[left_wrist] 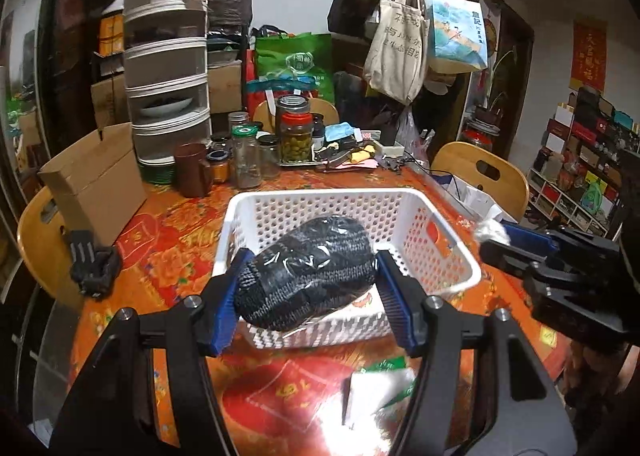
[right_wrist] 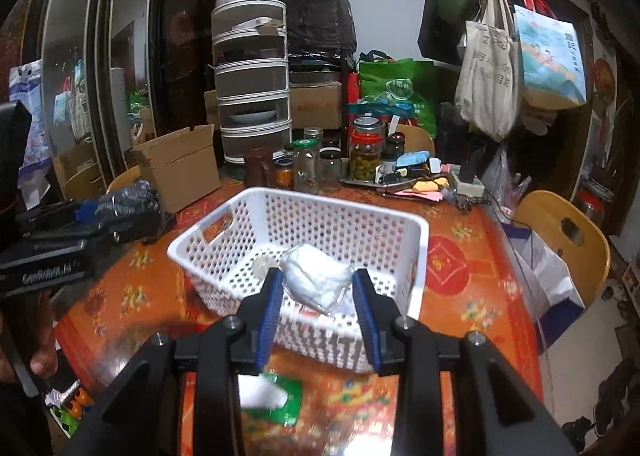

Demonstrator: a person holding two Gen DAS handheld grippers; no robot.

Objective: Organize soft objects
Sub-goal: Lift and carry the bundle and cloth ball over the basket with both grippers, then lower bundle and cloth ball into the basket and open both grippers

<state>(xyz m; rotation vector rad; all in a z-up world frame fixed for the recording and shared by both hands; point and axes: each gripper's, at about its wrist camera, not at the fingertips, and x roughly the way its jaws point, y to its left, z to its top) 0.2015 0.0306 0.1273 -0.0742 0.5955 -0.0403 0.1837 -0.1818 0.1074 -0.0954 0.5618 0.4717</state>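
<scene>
The desk (left_wrist: 180, 216) wears a glossy orange-red cloth with a floral print. A white perforated basket (left_wrist: 440, 252) stands on it near the middle. Behind the basket, a cluster of glass jars (left_wrist: 248, 156) sits beside a brown mug (left_wrist: 192, 170), with a tall jar of green olives (left_wrist: 296, 136) close by and a tray of small clutter (left_wrist: 348, 154) to its right. An open cardboard box (left_wrist: 94, 180) rests toward the left edge. A green-and-white packet (right_wrist: 272, 396), blurred, lies in front of the basket.
</scene>
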